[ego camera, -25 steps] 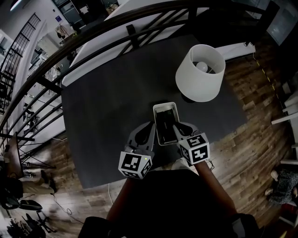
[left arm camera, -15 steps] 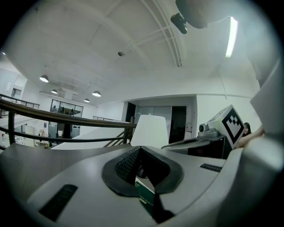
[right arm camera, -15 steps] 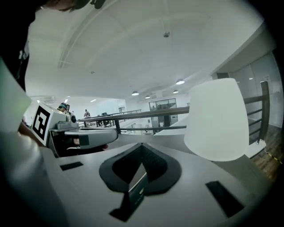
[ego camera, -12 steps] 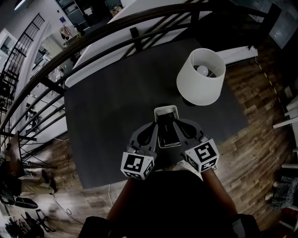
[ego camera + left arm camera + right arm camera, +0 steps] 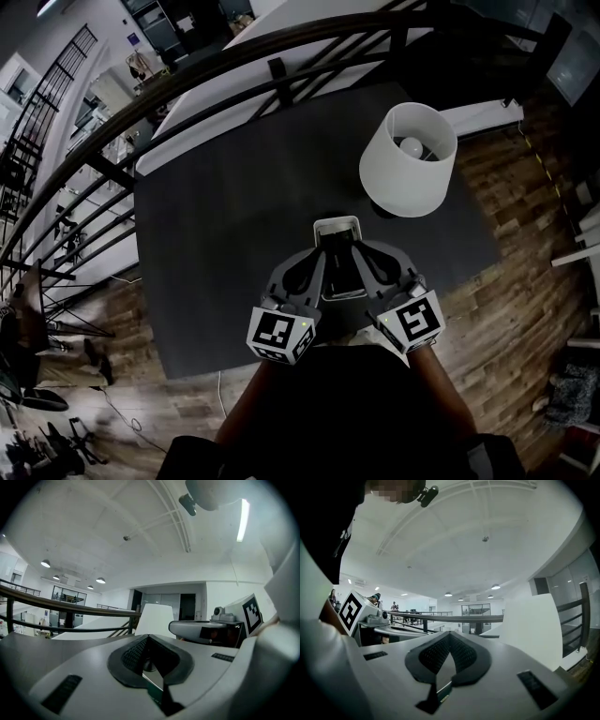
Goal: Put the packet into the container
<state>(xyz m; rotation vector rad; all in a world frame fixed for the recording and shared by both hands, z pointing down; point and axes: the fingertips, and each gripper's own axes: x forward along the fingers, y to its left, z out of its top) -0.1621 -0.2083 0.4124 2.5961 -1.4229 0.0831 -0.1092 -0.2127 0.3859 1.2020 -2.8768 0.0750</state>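
Two grippers, the left gripper (image 5: 320, 267) and the right gripper (image 5: 360, 264); one packet (image 5: 153, 686); one container (image 5: 336, 226); one lamp (image 5: 409, 173) with one bulb (image 5: 410, 145); one table (image 5: 225, 216); one railing (image 5: 187, 86)

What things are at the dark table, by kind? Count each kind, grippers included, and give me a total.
lamp: 1
container: 1
packet: 1
grippers: 2, the left gripper and the right gripper
Total: 5
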